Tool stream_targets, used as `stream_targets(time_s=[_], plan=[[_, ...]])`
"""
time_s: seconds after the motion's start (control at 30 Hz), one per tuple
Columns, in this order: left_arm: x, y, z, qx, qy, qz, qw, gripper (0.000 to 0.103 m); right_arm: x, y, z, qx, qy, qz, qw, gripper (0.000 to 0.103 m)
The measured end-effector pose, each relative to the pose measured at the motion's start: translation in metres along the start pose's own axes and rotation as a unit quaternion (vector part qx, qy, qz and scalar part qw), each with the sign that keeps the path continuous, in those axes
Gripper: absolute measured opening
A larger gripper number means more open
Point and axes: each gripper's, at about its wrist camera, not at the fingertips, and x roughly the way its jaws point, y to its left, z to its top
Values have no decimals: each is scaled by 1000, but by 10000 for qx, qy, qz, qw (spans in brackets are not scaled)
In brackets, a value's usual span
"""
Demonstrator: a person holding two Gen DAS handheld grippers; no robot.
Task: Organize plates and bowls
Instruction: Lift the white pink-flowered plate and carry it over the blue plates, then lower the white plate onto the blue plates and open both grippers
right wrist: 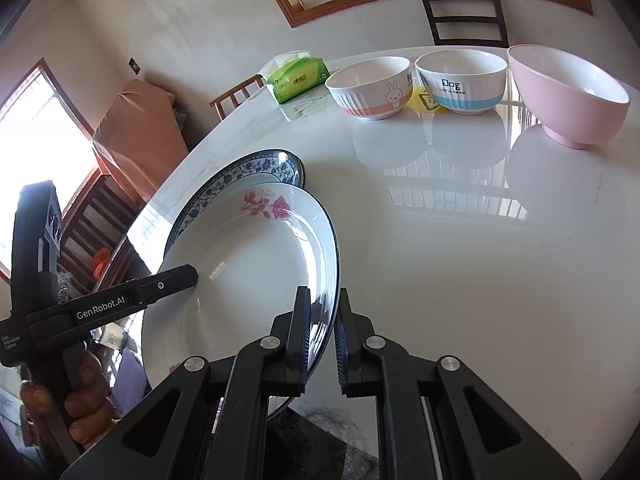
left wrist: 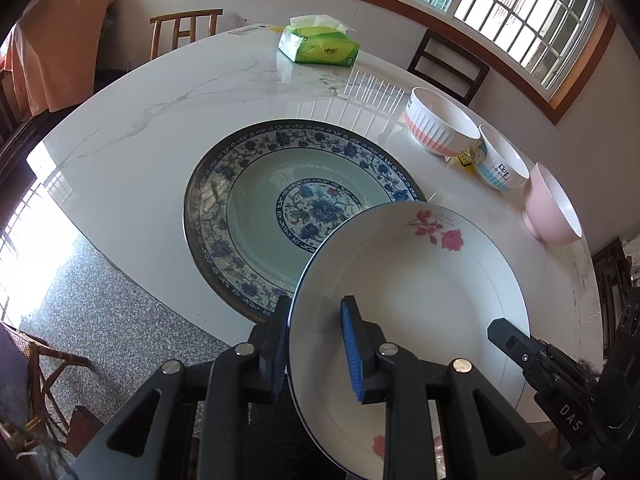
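A white plate with pink roses [left wrist: 420, 292] is held tilted above the table, over the near right edge of a large blue floral plate [left wrist: 256, 208] that lies on the table. My left gripper [left wrist: 316, 344] straddles its left rim, one finger outside and one inside. My right gripper [right wrist: 322, 332] straddles its right rim [right wrist: 332, 280]. The rose plate [right wrist: 248, 272] and blue plate [right wrist: 236, 176] also show in the right wrist view. Three bowls stand in a row: a rabbit bowl [right wrist: 370, 88], a "Dog" bowl [right wrist: 462, 80] and a pink bowl [right wrist: 568, 96].
A green tissue pack [left wrist: 320, 42] lies at the far side of the white marble table [left wrist: 160, 120]. A yellow item [right wrist: 424, 102] sits between two bowls. Chairs [left wrist: 184, 30] stand around the table. The table edge is near me.
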Motion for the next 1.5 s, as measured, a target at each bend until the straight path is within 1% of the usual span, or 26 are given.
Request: stream_targets(time_s=[0.23,0.6,0.77,0.93,1.23,1.5], plan=[[-1,16,13,-160,-76,78,9998,25,11,18,10,-186,49,43,9998,12],[3,33,41,-311,-160,175,9992,25,29,33,30,-391,85,146,9991,12],[10,40,56,-326,-199,286,9989,25,43,37,42,-379,140,207,9990,12],[21,46,66,-381,-157,338,9986,25,56,43,52,-449,172,185,9987,12],[32,51,77,-407,-126,334,9985,25,73,45,60,-442,249,150,9986,12],[37,53,78,-417,-80,328,9986,25,79,43,60,-448,288,112,9985,13]])
